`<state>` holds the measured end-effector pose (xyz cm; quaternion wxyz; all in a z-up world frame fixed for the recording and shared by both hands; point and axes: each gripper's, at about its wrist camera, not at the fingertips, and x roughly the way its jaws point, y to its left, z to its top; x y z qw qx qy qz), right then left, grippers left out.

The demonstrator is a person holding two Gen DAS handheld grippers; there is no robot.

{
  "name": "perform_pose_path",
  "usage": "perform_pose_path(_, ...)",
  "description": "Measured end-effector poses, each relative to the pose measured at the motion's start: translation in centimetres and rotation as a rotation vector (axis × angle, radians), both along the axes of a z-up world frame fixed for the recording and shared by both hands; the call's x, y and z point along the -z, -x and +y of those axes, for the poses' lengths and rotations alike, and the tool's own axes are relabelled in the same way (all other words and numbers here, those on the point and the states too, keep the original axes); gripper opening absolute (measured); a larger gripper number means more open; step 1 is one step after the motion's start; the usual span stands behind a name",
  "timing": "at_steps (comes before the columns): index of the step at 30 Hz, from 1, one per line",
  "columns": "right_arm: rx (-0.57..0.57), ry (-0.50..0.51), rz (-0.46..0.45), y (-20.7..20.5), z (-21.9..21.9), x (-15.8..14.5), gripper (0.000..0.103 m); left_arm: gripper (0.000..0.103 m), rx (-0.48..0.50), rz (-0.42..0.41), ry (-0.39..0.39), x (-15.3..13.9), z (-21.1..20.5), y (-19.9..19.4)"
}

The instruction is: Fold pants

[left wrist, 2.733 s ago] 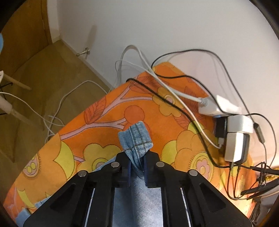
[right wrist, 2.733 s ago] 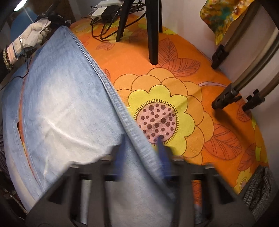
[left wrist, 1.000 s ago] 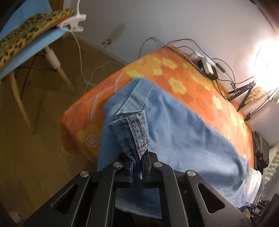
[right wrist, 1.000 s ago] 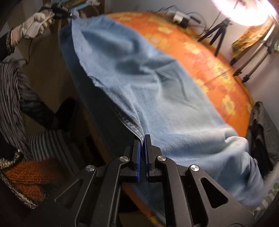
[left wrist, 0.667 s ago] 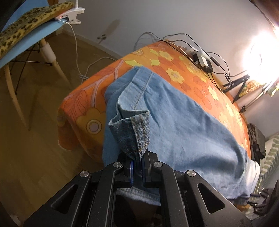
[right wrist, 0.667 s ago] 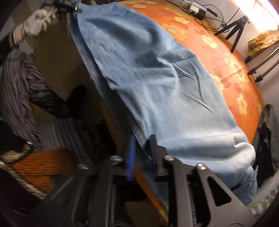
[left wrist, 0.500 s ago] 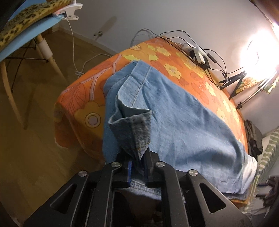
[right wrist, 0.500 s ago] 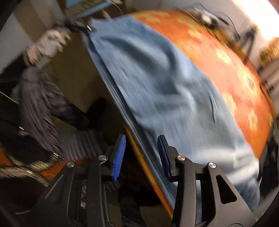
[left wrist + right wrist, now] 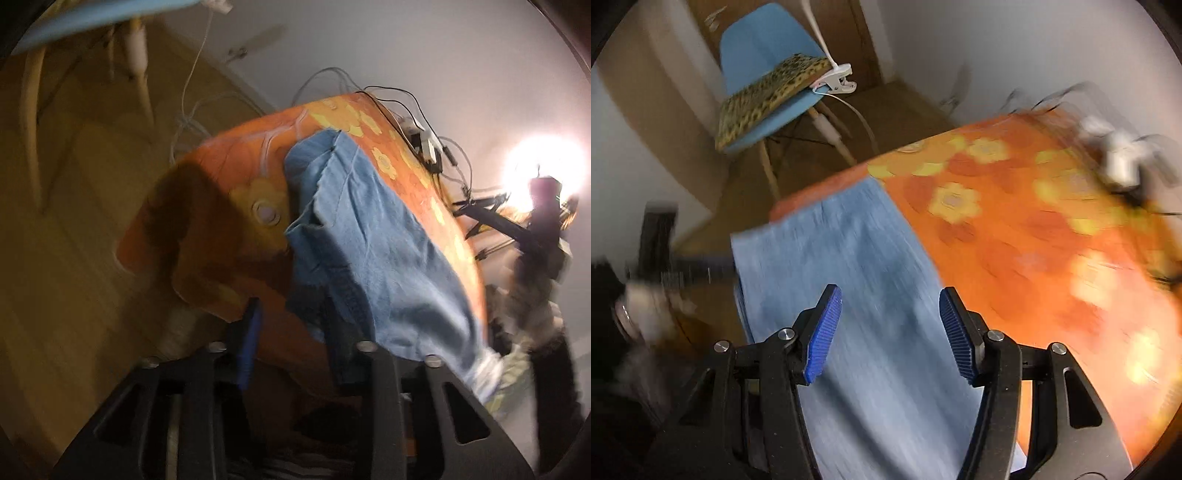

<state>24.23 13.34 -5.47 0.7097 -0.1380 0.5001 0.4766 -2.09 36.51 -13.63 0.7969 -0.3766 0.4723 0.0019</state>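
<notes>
The light blue jeans (image 9: 373,236) lie stretched along the orange flowered table (image 9: 229,173), and one hem end droops over its near edge. In the blurred left wrist view my left gripper (image 9: 295,339) is at that edge with its jaws opening. The dark hem fold (image 9: 314,306) hangs loose between the fingers, and no pad presses on it. In the right wrist view my right gripper (image 9: 890,332) hovers above the jeans (image 9: 849,273), its jaws opening with only air between the blue pads (image 9: 823,332). A gloved hand (image 9: 639,299) shows blurred at the left.
A blue chair (image 9: 764,55) with a leopard cushion (image 9: 768,92) and a white clip (image 9: 834,79) stands on the wooden floor beyond the table. Chargers and cables (image 9: 424,144) lie at the far table edge, beside a tripod (image 9: 491,218) and a bright lamp (image 9: 543,166).
My left gripper has opened and let the hem drop at the table edge. My right gripper has let go of the jeans' edge, opened wide and swept fast toward the chair end.
</notes>
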Motion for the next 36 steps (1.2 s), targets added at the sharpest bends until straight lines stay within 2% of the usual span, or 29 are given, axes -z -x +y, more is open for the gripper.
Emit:
perform_pose_path(2, 0.003, 0.013, 0.014, -2.0, 3.5, 2.3, 0.058, 0.048, 0.001, 0.022, 0.076, 1.4, 0.1, -0.5)
perform_pose_path(5, -0.019, 0.032, 0.065, -3.9, 7.6, 5.2, 0.058, 0.048, 0.028, 0.038, 0.143, 2.7, -0.4, -1.2)
perform_pose_path(11, -0.074, 0.055, 0.086, -4.9, 13.0, 8.5, 0.058, 0.048, 0.038, 0.034, 0.148, 3.2, -0.7, -2.2)
perform_pose_path(14, -0.101, 0.047, 0.11, -4.9, 14.6, 9.2, 0.058, 0.048, 0.052, 0.026, 0.127, 3.2, -0.9, -2.6)
perform_pose_path(17, -0.136, 0.032, 0.114, -4.2, 15.4, 9.0, 0.058, 0.044, 0.057, 0.016, 0.105, 3.1, -1.1, -3.0)
perform_pose_path(18, -0.145, 0.029, 0.118, -4.0, 15.6, 9.0, 0.058, 0.037, 0.056, 0.004, 0.099, 2.9, -1.2, -3.2)
perform_pose_path(20, -0.169, 0.03, 0.101, -3.3, 16.1, 8.9, 0.044, 0.025, 0.069, -0.01, 0.078, 2.4, -1.5, -3.5)
perform_pose_path(21, -0.174, 0.044, 0.062, -2.8, 16.1, 8.7, 0.025, 0.019, 0.074, -0.023, 0.054, 1.9, -1.8, -3.7)
perform_pose_path(24, -0.179, 0.012, 0.03, -2.1, 15.2, 7.4, 0.012, 0.012, 0.104, -0.072, -0.046, -0.1, -3.0, -3.7)
perform_pose_path(29, -0.144, -0.09, -0.031, -1.7, 12.3, 3.1, 0.011, 0.011, 0.133, -0.19, -0.199, -4.1, -4.3, -2.7)
perform_pose_path(31, -0.131, -0.111, -0.072, -1.7, 11.2, 1.7, 0.011, 0.011, 0.149, -0.207, -0.257, -4.8, -4.8, -2.5)
perform_pose_path(33, -0.123, -0.116, -0.086, -1.9, 10.5, 1.1, 0.011, 0.013, 0.172, -0.187, -0.259, -4.4, -5.0, -2.5)
perform_pose_path(36, -0.106, -0.074, -0.056, -2.5, 10.8, 2.2, 0.011, 0.018, 0.141, -0.111, -0.164, -2.1, -3.6, -2.5)
